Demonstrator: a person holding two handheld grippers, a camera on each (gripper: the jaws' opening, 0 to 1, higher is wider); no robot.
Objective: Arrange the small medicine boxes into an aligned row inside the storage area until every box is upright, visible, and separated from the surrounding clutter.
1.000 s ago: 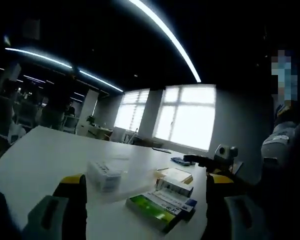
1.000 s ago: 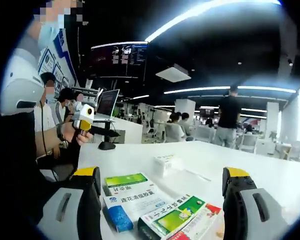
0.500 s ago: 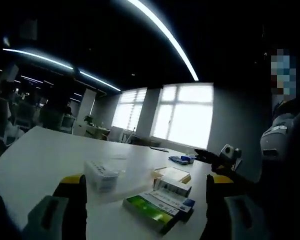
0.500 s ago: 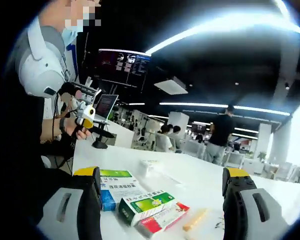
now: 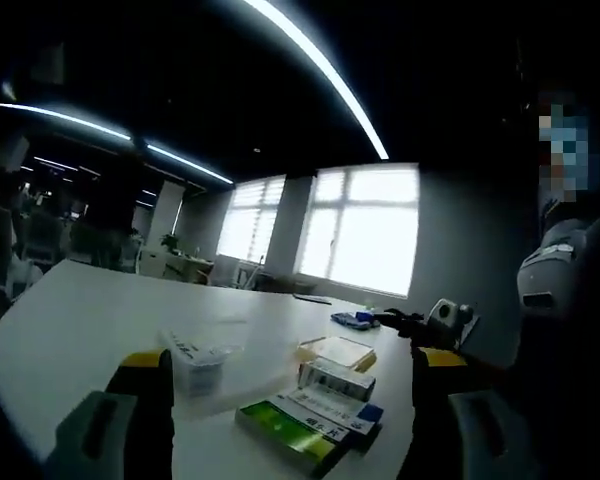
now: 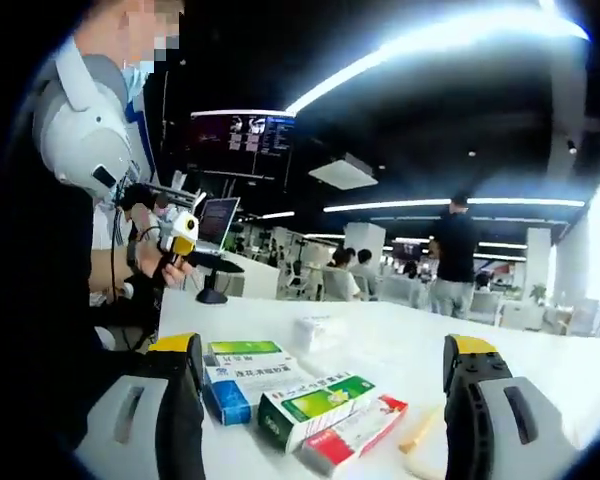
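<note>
1. The medicine boxes lie flat in a loose cluster on the white tabletop, none upright. In the right gripper view a green-and-white box sits at the front, with a red-and-white box touching its right side.
2. Behind them and to the left in that view, a blue-and-white box lies against a green-topped box beyond it.
3. A small white box sits apart, farther back on the tabletop, and a pale yellowish item lies just right of the red-and-white box; what it is cannot be told.
4. In the left gripper view the same cluster lies between the jaws: a green box nearest, a white box with a blue corner touching it, a small white box behind, and a flat cream box beyond that.
5. A clear plastic container stands apart to the left of the cluster.
6. The left claw is spread wide with nothing between its jaws.
7. The right claw is also spread wide, touching no box.
8. The person's hand grips the yellow-and-white handle of the other gripper at the tabletop's left edge.
</note>
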